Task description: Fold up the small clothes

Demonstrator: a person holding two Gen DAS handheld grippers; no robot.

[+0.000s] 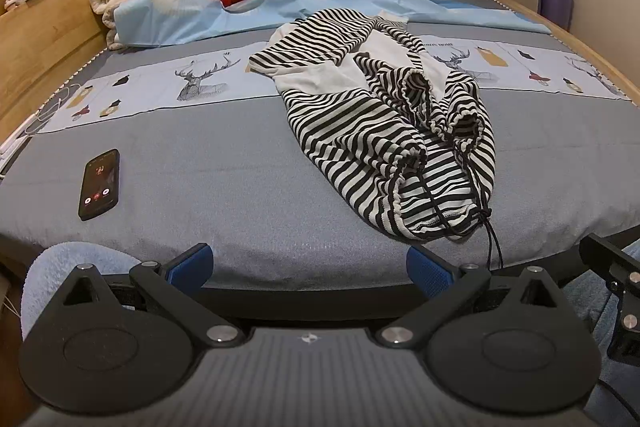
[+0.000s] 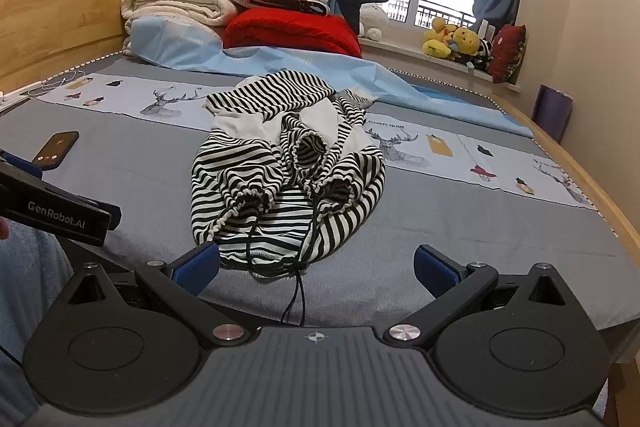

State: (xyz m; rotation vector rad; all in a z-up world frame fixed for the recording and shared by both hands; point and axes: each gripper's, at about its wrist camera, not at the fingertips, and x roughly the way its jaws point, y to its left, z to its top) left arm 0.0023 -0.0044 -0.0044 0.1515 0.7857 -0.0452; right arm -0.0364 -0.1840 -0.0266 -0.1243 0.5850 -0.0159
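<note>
Nothing folded yet: the striped garment (image 1: 376, 131) lies crumpled mid-frame on the bed (image 1: 200, 163), drawstring trailing toward you. Your left gripper (image 1: 310, 269) and right gripper (image 2: 316, 269) both hang spread wide, holding nothing, at frame bottom. All folds remain.

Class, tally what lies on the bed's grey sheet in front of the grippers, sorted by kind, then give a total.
Striped garment: 1
Phone: 1
Hand-held grippers, both open: 2 (left hand-held gripper, right hand-held gripper)
Total: 4
</note>
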